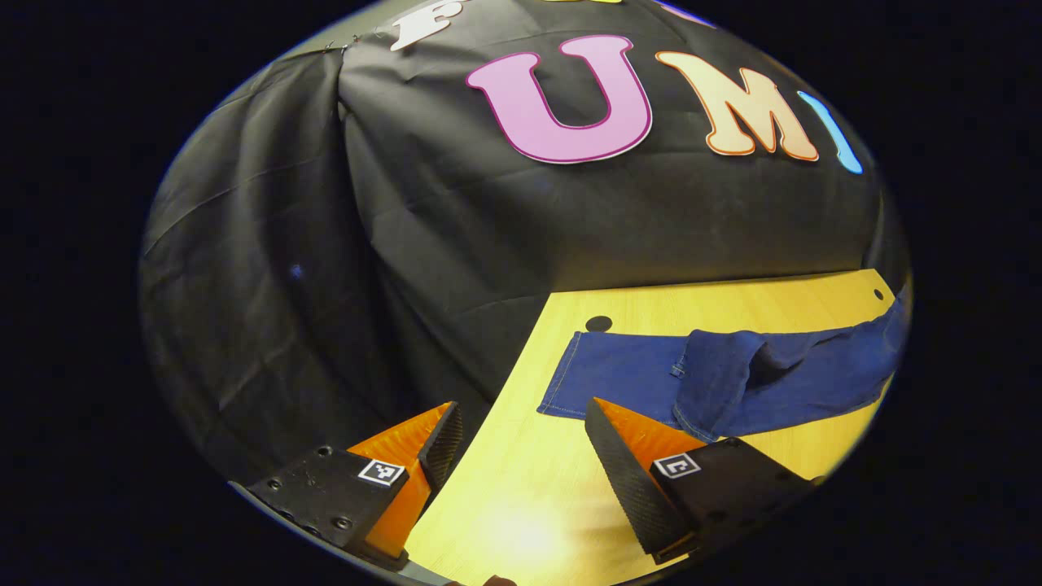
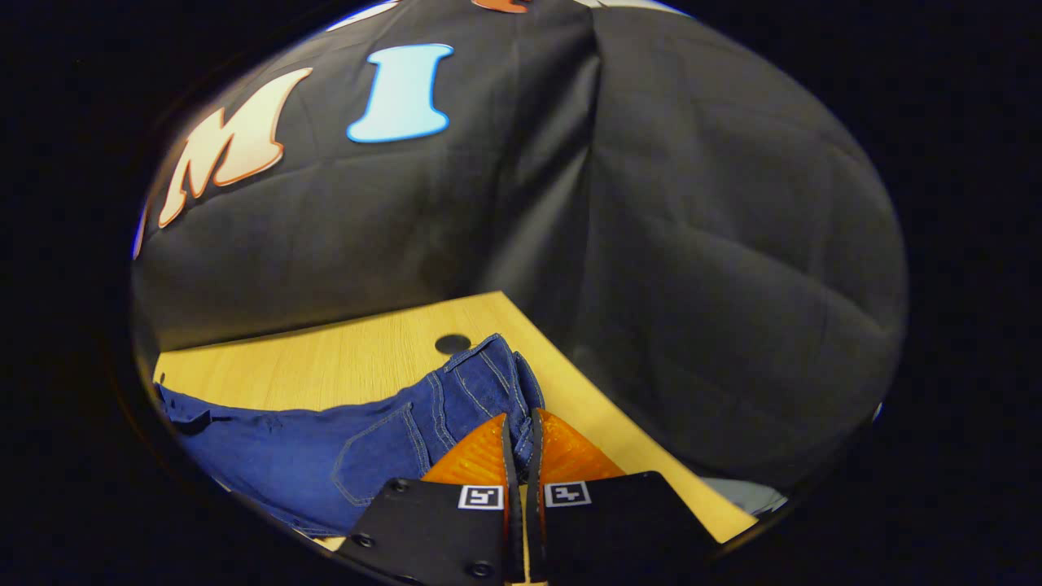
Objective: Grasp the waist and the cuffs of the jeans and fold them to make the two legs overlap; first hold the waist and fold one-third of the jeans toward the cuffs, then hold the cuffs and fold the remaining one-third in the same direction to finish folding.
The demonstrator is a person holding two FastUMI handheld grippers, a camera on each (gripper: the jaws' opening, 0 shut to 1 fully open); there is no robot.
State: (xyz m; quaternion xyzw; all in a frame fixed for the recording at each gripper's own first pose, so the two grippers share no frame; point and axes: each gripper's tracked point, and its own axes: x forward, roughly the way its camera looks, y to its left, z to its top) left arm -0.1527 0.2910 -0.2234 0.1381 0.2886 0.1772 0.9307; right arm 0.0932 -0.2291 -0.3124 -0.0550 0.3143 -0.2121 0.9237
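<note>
**Two grippers at opposite ends of the jeans**

Both views showed the jeans [image 1: 733,382] lying lengthwise on the table [image 1: 521,488] in front of the black cloth wall. In the left gripper view, the left gripper [image 1: 521,443] hovered with its fingers wide apart and nothing between them, just short of the cuff [image 1: 570,378], which lay flat near a round hole [image 1: 598,323] in the tabletop. Beyond the cuff, one leg lay bunched over the other. In the right gripper view, the right gripper [image 2: 521,443] had its fingers drawn together on the waist [image 2: 496,374], a fold of denim pinched between them, close to the table's far corner and a hole [image 2: 453,343].
</note>
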